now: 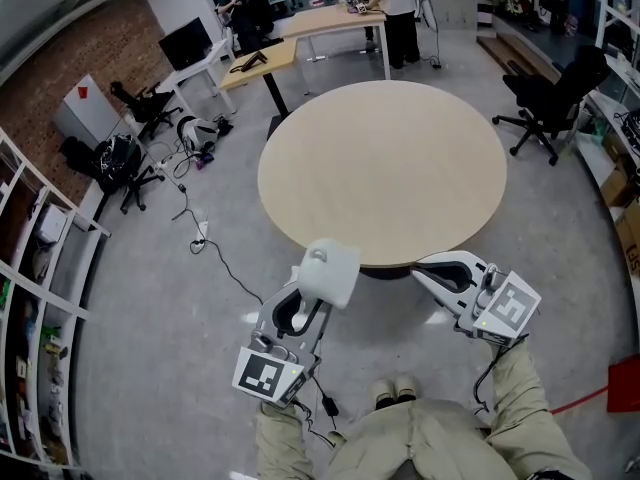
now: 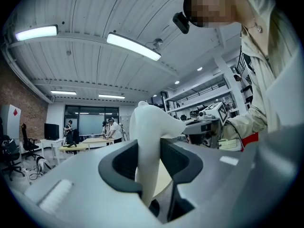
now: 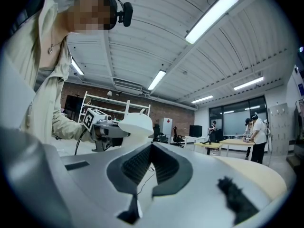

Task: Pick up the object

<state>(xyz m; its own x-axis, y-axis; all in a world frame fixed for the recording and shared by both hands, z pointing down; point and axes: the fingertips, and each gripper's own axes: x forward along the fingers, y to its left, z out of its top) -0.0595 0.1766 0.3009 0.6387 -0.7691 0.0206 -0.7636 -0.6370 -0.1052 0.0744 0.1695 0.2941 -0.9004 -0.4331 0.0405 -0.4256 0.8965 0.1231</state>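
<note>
The object is a white, smooth, rounded plastic piece (image 1: pixel 331 271) held up just off the near edge of the round beige table (image 1: pixel 382 168). My left gripper (image 1: pixel 314 302) is shut on it. In the left gripper view the white piece (image 2: pixel 149 129) stands upright between the dark pads, which press on both its sides. My right gripper (image 1: pixel 424 266) hovers at the table's near edge, to the right of the object, its jaws closed together with nothing in them. The right gripper view shows that gripper's tips (image 3: pixel 151 146) meeting, and beyond them the left gripper (image 3: pixel 105 130) carrying the white piece (image 3: pixel 137 123).
Nothing lies on the table top. A black office chair (image 1: pixel 553 98) stands at the right, another (image 1: pixel 145 103) at the left by desks (image 1: pixel 268 60). People stand at a far desk (image 1: pixel 395 8). Shelving (image 1: pixel 30 298) lines the left wall; cables (image 1: pixel 215 253) trail on the floor.
</note>
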